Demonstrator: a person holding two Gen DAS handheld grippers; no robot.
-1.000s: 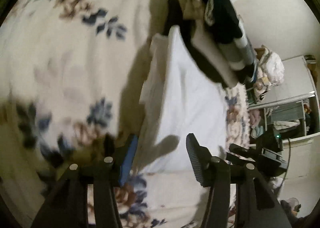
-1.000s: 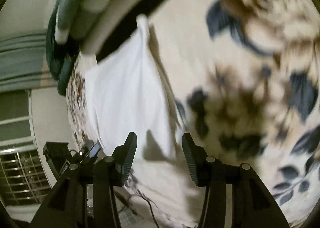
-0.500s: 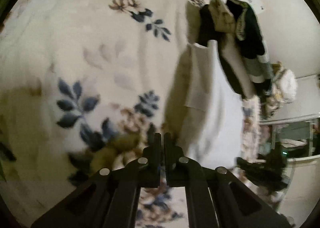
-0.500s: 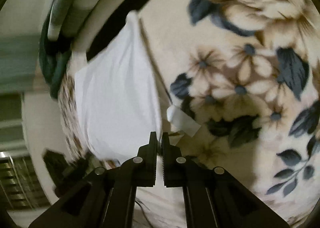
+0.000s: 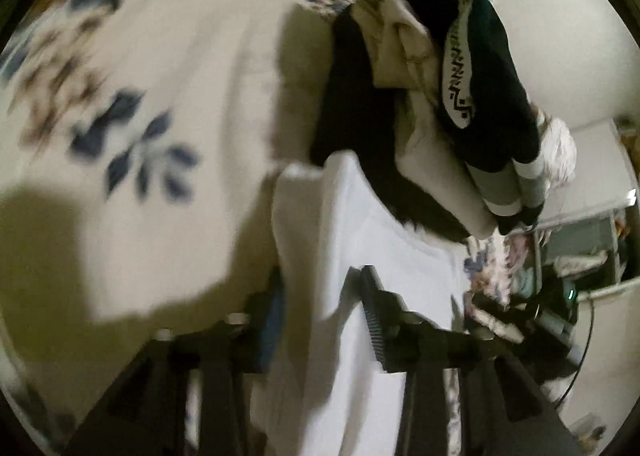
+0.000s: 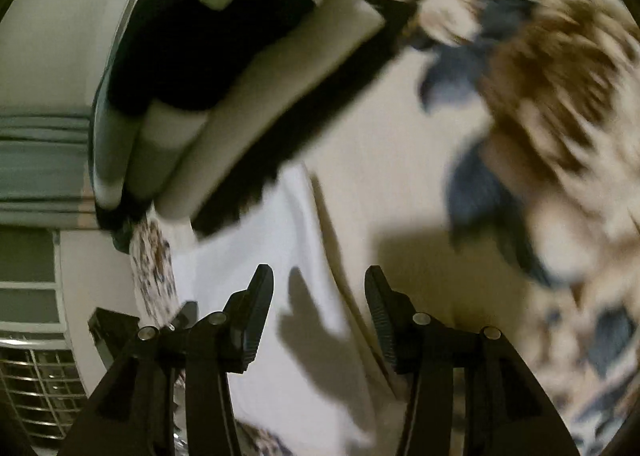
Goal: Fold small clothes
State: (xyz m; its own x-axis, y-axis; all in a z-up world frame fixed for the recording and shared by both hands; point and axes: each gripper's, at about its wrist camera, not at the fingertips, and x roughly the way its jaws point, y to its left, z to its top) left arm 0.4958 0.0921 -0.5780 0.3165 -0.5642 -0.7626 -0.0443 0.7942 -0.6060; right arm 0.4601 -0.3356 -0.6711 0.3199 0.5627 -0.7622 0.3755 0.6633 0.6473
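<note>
A white garment [image 5: 360, 240] lies flat on the floral blanket [image 5: 160, 96], its folded edge on the left. My left gripper [image 5: 320, 320] is open, its jaws on either side of that near edge, close above the cloth. In the right wrist view the same white garment [image 6: 288, 296] lies under my right gripper [image 6: 318, 316], which is open with its jaws straddling the garment's right edge. Nothing is held in either one.
A pile of dark and cream clothes with patterned bands [image 5: 432, 96] lies on the far end of the white garment; it also shows in the right wrist view [image 6: 224, 56]. Dark equipment [image 5: 532, 320] sits past the bed edge. A wire rack [image 6: 36, 388] stands low left.
Both grippers were shut half a second ago and now stand open. Both have moved back in over the white garment's near edges.
</note>
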